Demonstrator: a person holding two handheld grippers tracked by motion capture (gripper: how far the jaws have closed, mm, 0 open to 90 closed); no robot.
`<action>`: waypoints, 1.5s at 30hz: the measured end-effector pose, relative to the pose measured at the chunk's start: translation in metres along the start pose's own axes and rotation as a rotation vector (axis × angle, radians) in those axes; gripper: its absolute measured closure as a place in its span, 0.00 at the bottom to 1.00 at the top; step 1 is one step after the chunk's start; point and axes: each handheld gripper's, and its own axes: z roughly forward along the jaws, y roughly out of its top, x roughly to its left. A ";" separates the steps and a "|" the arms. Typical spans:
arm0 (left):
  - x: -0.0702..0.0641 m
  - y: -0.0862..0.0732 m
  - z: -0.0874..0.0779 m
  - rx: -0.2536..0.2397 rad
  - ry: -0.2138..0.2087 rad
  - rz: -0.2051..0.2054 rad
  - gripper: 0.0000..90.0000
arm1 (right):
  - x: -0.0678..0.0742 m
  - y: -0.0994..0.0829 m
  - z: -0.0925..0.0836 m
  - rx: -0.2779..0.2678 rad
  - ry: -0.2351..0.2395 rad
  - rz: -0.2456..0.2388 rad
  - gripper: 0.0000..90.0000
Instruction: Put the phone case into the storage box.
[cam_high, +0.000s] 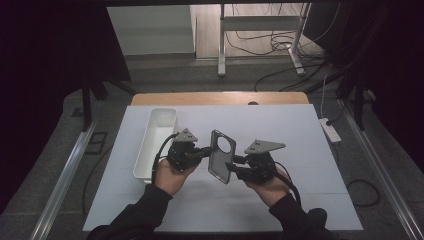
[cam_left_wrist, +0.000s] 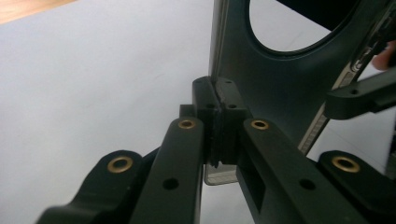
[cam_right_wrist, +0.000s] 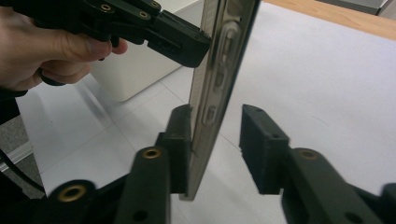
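I hold the phone case (cam_high: 221, 156) upright above the bench (cam_high: 280, 125): left hand-held gripper (cam_high: 204, 150) clamped on its edge, right hand-held gripper (cam_right_wrist: 215, 140) open around it

1. The phone case (cam_high: 221, 156) is dark grey, with a pale silver-grey side edge seen in the right gripper view.
2. Both tongs, left (cam_high: 206, 151) and right (cam_high: 233, 165), are black with brass-coloured rivets, each topped by a grey plate.
3. The bin (cam_high: 155, 142) near the bench's left edge is plain white.
4. The bench (cam_high: 300, 150) is white on top, with a tan wooden strip along its far edge.
5. The person's sleeves (cam_high: 145, 212) are black.
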 end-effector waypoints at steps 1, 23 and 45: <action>0.000 0.000 0.000 0.000 0.000 0.000 0.99 | -0.001 0.000 0.000 -0.001 -0.002 0.002 0.67; 0.015 0.005 -0.014 -0.017 0.062 -0.043 0.99 | -0.014 -0.015 -0.016 0.037 0.000 0.016 0.33; 0.037 0.021 -0.030 -0.016 0.094 -0.071 0.99 | -0.021 -0.036 -0.037 0.097 -0.015 0.046 0.23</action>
